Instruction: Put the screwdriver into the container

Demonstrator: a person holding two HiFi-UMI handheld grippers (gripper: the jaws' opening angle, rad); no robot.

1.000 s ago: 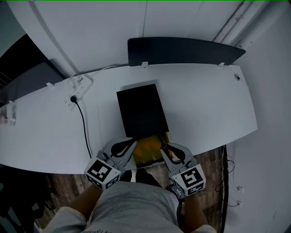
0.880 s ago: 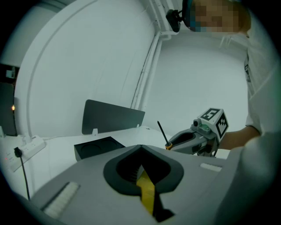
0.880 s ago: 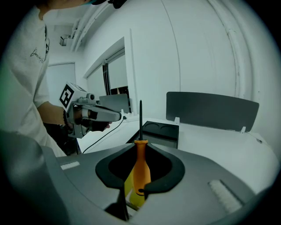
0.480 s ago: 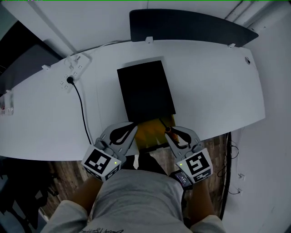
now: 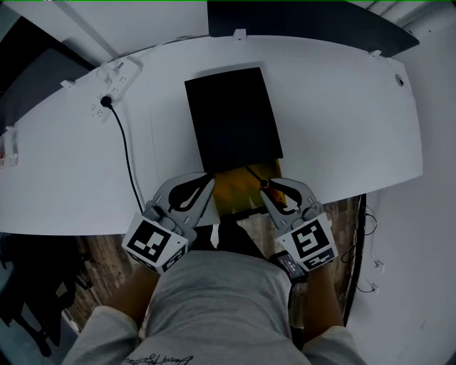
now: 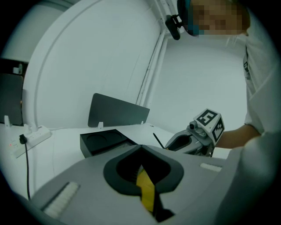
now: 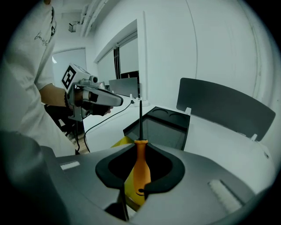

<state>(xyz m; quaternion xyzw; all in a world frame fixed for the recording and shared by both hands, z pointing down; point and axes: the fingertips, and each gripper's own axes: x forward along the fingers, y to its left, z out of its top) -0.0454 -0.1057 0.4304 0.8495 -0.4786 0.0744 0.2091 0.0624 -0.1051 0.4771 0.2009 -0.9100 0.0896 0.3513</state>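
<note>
A black open-topped container [image 5: 234, 117] lies on the white table [image 5: 342, 121], with a yellow sheet [image 5: 235, 192] sticking out from under its near end. My right gripper [image 5: 265, 187] is shut on the orange handle of the screwdriver [image 5: 273, 193], whose black shaft points at the container's near edge. In the right gripper view the screwdriver [image 7: 141, 167] stands between the jaws of the right gripper [image 7: 140, 143], its shaft aimed at the container [image 7: 164, 125]. My left gripper [image 5: 211, 182] hovers just left of the yellow sheet. In its own view the left gripper [image 6: 141, 147] has its tips together with nothing held.
A white power strip [image 5: 114, 78] sits at the back left, and its black cable [image 5: 128, 167] runs down to the table's front edge. A dark partition [image 5: 313, 18] stands behind the table. The person's lap and wooden floor [image 5: 100, 249] lie below the front edge.
The head view has tilted, so the table and container sit higher in frame. Both grippers stay by the yellow sheet at the front edge. The right one still holds the screwdriver.
</note>
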